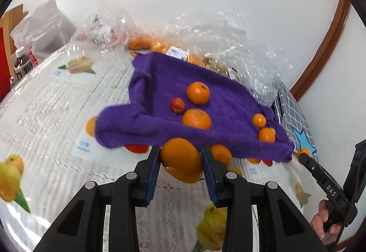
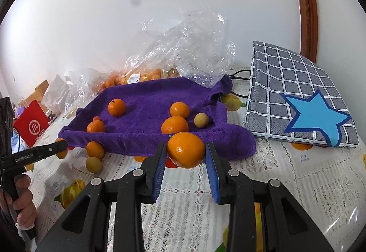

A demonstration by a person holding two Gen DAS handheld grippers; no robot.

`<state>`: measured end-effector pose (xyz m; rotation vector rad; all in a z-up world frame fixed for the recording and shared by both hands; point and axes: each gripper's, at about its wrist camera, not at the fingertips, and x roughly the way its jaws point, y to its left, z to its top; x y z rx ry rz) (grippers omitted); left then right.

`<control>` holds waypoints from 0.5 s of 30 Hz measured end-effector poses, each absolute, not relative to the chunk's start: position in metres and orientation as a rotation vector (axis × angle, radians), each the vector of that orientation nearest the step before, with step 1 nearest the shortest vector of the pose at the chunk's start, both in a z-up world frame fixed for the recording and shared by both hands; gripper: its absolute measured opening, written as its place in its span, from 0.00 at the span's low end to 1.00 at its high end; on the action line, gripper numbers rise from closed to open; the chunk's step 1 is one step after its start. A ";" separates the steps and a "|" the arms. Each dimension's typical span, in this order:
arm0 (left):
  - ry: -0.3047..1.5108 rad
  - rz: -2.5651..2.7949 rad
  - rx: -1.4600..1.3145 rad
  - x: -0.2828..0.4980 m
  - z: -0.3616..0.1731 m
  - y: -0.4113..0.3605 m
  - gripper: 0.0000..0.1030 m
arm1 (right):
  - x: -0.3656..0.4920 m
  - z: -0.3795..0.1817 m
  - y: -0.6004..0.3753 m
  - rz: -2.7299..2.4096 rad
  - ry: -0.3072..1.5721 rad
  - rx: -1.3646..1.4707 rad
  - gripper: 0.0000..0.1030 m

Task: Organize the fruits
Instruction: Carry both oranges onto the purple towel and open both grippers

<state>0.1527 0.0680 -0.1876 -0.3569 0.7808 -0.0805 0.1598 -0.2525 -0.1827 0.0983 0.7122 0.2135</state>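
Here, left to right: the left gripper [image 1: 180,160] has its fingers closed on a large orange [image 1: 181,160], the purple towel [image 1: 205,96] just ahead holding several fruits. The right gripper [image 2: 185,152] likewise clamps an orange [image 2: 185,150], the towel [image 2: 146,101] directly ahead on the counter [image 2: 297,172].

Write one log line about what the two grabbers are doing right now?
left gripper: shut on orange | right gripper: shut on orange | both near towel edge
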 end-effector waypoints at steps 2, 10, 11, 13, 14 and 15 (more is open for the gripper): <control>0.762 -0.072 -0.347 0.153 -0.180 0.073 0.33 | 0.163 -0.180 -0.253 0.213 0.720 0.110 0.33; 0.678 -0.018 -0.338 0.168 -0.143 0.109 0.33 | 0.185 -0.145 -0.238 0.223 0.665 0.136 0.33; 0.670 -0.011 -0.336 0.170 -0.140 0.113 0.34 | 0.189 -0.140 -0.234 0.225 0.655 0.123 0.33; 0.657 0.006 -0.329 0.175 -0.134 0.123 0.33 | 0.196 -0.135 -0.227 0.227 0.643 0.105 0.33; 0.654 0.012 -0.326 0.177 -0.132 0.126 0.33 | 0.201 -0.134 -0.223 0.232 0.642 0.100 0.33; 0.651 0.023 -0.326 0.180 -0.131 0.130 0.34 | 0.206 -0.135 -0.220 0.240 0.648 0.096 0.33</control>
